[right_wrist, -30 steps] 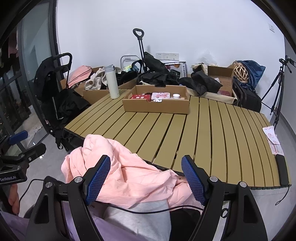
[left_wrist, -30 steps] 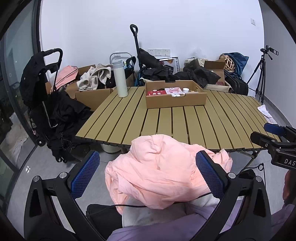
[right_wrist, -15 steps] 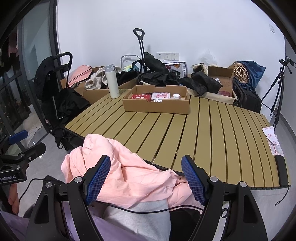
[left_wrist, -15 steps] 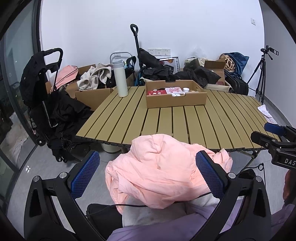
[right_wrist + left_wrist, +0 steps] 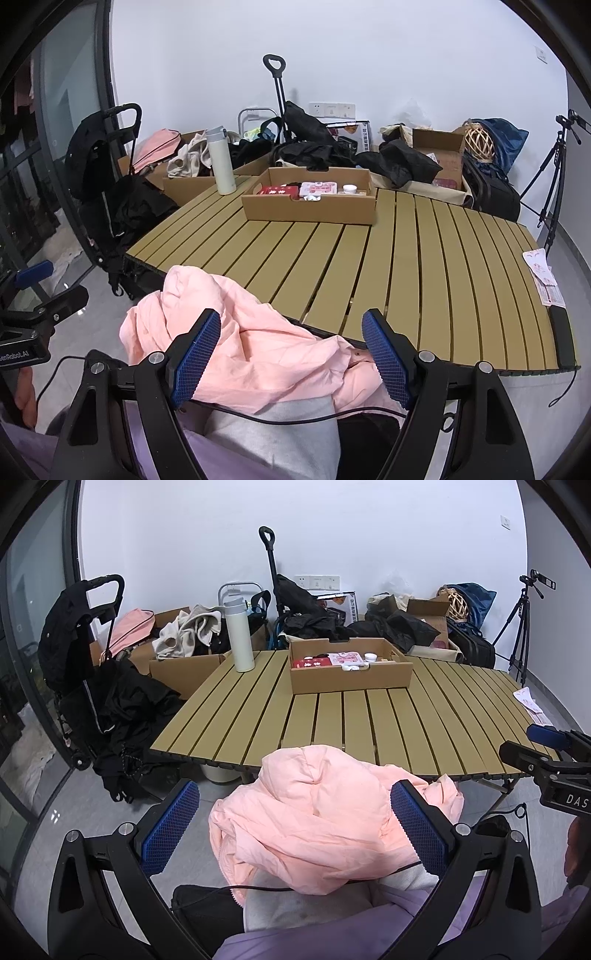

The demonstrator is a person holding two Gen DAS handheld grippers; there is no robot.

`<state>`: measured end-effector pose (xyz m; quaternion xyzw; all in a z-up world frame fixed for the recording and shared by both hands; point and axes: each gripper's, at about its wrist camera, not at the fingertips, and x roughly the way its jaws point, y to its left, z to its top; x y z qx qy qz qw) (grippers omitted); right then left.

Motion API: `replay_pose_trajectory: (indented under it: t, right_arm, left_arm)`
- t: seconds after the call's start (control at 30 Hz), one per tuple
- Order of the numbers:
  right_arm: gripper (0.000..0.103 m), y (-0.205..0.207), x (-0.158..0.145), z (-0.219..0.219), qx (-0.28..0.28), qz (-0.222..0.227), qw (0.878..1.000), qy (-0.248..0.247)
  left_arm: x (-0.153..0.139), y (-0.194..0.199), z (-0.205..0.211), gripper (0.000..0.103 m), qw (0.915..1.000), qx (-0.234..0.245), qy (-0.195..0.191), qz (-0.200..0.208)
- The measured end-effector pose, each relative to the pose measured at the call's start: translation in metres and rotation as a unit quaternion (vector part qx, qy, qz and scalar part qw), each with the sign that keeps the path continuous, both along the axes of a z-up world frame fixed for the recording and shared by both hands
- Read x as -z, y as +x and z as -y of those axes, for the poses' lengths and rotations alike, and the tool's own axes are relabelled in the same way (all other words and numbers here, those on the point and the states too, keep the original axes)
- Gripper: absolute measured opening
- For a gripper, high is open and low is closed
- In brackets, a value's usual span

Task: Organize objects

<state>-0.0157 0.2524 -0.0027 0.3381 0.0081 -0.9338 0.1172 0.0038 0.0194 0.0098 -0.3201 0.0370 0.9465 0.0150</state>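
Observation:
A crumpled pink jacket point(image 5: 317, 816) lies on the person's lap, below the near edge of the slatted table point(image 5: 369, 716); it also shows in the right wrist view point(image 5: 258, 350). My left gripper point(image 5: 295, 827) is open and hovers above the jacket, its jaws on either side. My right gripper point(image 5: 291, 354) is open, also over the jacket. A cardboard tray point(image 5: 349, 670) with small items sits at the table's far side point(image 5: 310, 201). A white bottle point(image 5: 239, 640) stands upright at the far left corner point(image 5: 220, 160).
A black phone point(image 5: 561, 334) and a paper sheet point(image 5: 543, 277) lie at the table's right edge. Boxes, dark clothes and bags crowd the floor behind the table. A black stroller point(image 5: 81, 657) stands left, a tripod point(image 5: 521, 616) right.

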Motion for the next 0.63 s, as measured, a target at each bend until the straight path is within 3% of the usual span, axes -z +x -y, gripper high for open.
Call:
replay_pose_trajectory:
  t: [0.47, 0.63]
  right_arm:
    - [0.082, -0.002, 0.003, 0.001, 0.006, 0.005, 1.000, 0.002]
    - [0.082, -0.006, 0.006, 0.000, 0.007, 0.011, 1.000, 0.003]
  left_arm:
    - [0.007, -0.006, -0.001, 0.103, 0.9997, -0.005, 0.000, 0.026]
    - [0.004, -0.011, -0.002, 0.103, 0.9995, 0.020, 0.015, 0.021]
